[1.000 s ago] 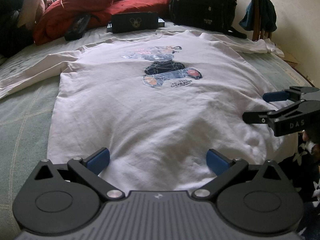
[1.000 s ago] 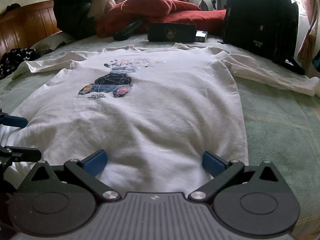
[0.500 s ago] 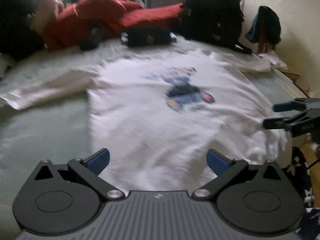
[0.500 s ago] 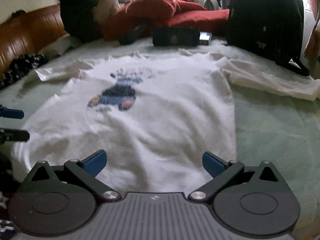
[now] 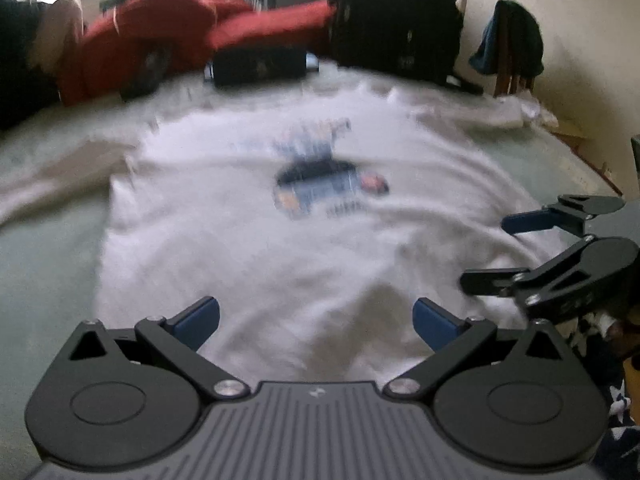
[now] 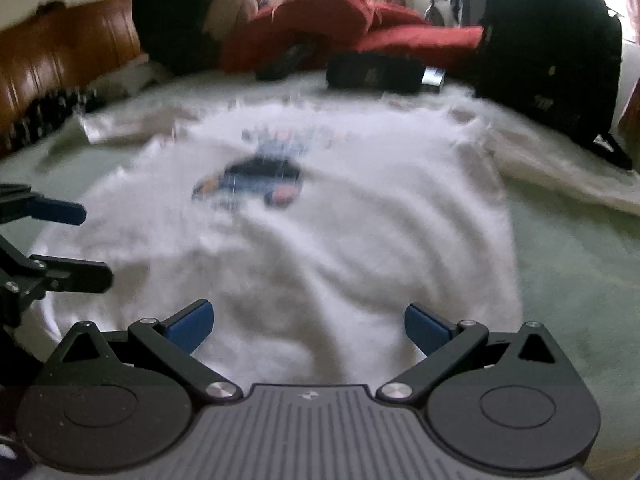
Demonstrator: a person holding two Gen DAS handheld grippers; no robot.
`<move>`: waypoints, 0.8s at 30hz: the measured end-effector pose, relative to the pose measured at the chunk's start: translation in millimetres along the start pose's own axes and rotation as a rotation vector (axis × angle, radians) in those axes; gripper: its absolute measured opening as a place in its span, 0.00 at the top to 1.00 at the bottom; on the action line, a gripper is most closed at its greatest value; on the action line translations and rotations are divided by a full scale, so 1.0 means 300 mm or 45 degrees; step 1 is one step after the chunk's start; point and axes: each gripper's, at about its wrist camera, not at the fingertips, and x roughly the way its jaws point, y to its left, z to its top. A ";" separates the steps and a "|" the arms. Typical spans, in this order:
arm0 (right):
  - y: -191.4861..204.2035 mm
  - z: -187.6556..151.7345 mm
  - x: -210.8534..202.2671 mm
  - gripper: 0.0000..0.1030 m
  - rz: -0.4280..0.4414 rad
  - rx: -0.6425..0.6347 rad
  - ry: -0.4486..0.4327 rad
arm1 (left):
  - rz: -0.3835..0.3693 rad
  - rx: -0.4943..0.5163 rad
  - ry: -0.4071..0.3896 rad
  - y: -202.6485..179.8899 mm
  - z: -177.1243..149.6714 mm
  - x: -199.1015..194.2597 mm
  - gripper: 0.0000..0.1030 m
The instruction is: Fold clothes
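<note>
Spread flat across a pale green bed sheet, a white long-sleeved shirt lies front up, its hem nearest both cameras and its collar toward the far clutter. Both views are blurred, so fine detail is hard to read.

At far left in the left wrist view, one sleeve stretches out sideways on the sheet, and behind it sits a person in dark clothing. Moving right, a heap of red bedding lies past the collar, with a dark rectangular case just in front of it. A blue and dark printed graphic marks the chest of the shirt. Further right stands a black backpack, and beyond it a dark garment hangs on a wooden chair by the wall.

The left gripper hovers at the hem with its blue-padded fingers spread wide, nothing between them. The right gripper is likewise at the hem, fingers wide apart and empty; seen from the left camera it sits at the shirt's right edge. In the right wrist view a wooden headboard runs along the left, and the other sleeve trails off to the right.
</note>
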 end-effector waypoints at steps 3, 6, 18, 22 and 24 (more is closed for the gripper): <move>0.014 -0.019 0.004 0.00 -0.022 -0.045 -0.032 | 0.023 0.042 -0.006 -0.011 -0.040 0.008 0.01; -0.008 -0.020 0.007 0.00 0.008 -0.008 -0.035 | 0.017 0.055 -0.003 -0.007 -0.043 0.000 0.01; 0.008 -0.027 0.009 0.00 -0.026 -0.017 -0.042 | 0.034 0.037 -0.014 -0.011 -0.038 -0.011 0.01; 0.010 -0.026 0.005 0.00 -0.035 -0.014 -0.037 | 0.029 0.046 -0.014 -0.007 -0.031 -0.007 0.01; 0.011 -0.028 0.001 0.00 -0.039 -0.015 -0.032 | 0.041 0.066 -0.003 -0.007 -0.044 0.000 0.01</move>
